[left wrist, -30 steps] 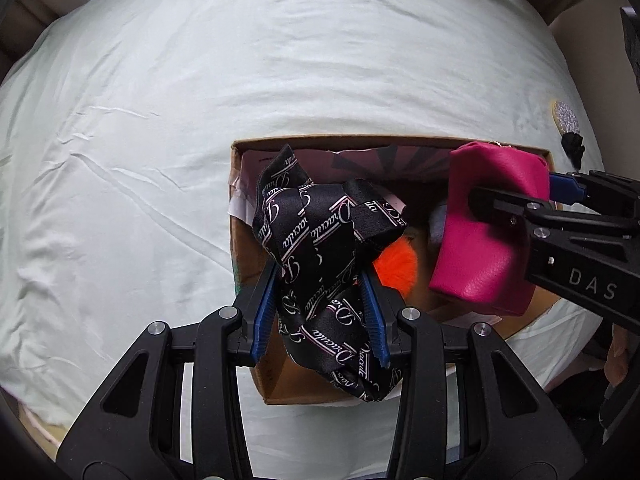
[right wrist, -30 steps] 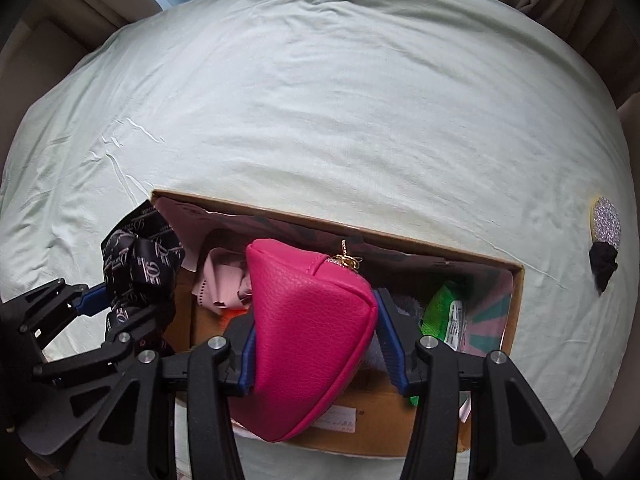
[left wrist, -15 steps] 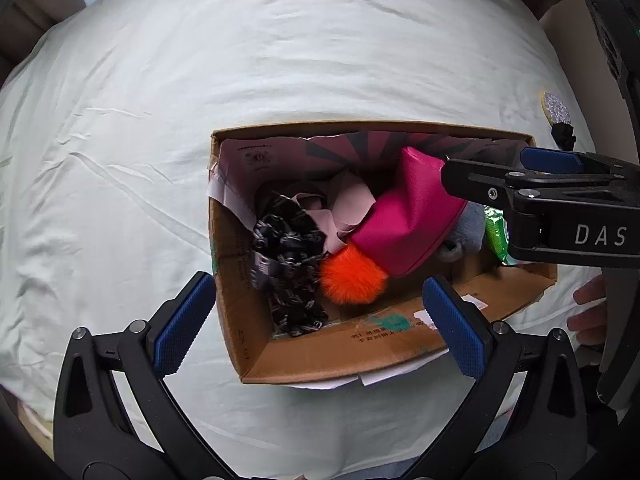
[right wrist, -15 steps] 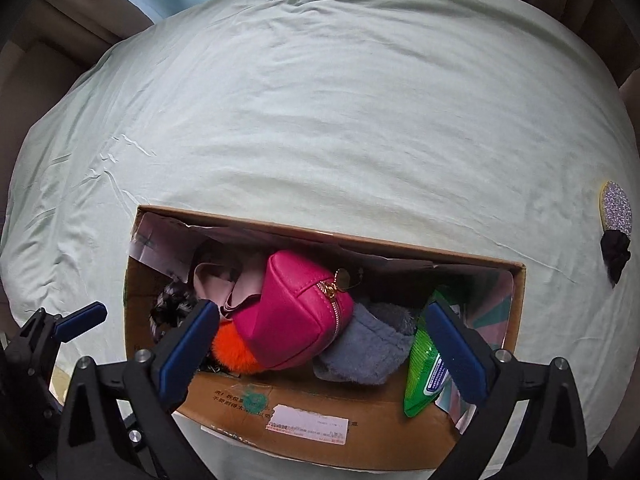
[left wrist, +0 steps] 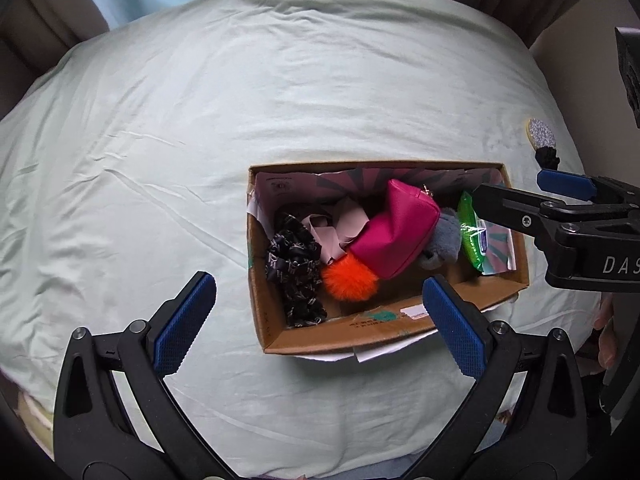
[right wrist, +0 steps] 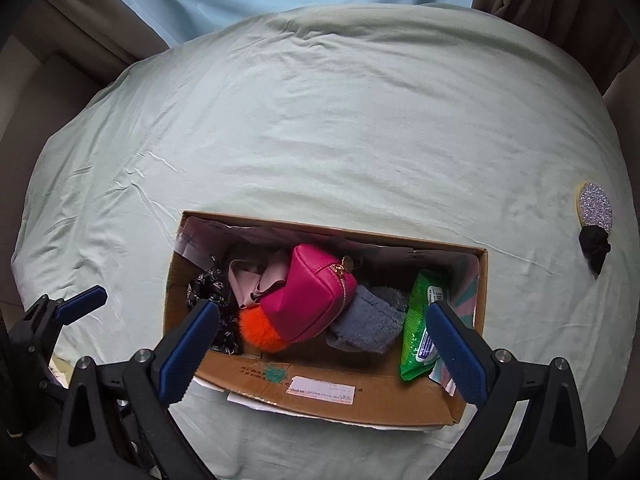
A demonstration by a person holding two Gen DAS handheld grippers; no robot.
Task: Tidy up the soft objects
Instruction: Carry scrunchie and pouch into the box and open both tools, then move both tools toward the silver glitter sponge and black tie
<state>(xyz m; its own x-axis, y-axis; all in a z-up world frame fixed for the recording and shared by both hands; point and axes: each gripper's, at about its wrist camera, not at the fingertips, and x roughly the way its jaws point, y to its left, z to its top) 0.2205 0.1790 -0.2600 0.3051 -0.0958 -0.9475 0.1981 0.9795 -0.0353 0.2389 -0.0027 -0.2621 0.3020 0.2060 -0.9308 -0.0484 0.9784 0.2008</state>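
A cardboard box (left wrist: 276, 312) (right wrist: 320, 400) sits on the pale green bed. In it lie a black patterned scarf (left wrist: 294, 268) (right wrist: 208, 288), a pink cloth (left wrist: 340, 228) (right wrist: 256, 280), an orange pom-pom (left wrist: 350, 280) (right wrist: 258, 330), a magenta pouch (left wrist: 396, 236) (right wrist: 308, 300), a grey fuzzy item (left wrist: 442, 240) (right wrist: 368, 324) and a green wipes pack (left wrist: 472, 236) (right wrist: 420, 332). My left gripper (left wrist: 320, 328) is open and empty above the box's near side. My right gripper (right wrist: 326, 352) is open and empty over the box; it also shows at the right in the left wrist view (left wrist: 560, 208).
A glittery round item (left wrist: 542, 138) (right wrist: 596, 204) with a black piece (left wrist: 547, 157) (right wrist: 595, 246) lies on the bed at the far right. The wrinkled sheet (left wrist: 200, 140) (right wrist: 320, 140) spreads around the box. Brown curtains (right wrist: 80, 40) hang behind the bed.
One second ago my left gripper held the black scarf and my right held the magenta pouch; both opened and dropped them into the box, then drew back and up.
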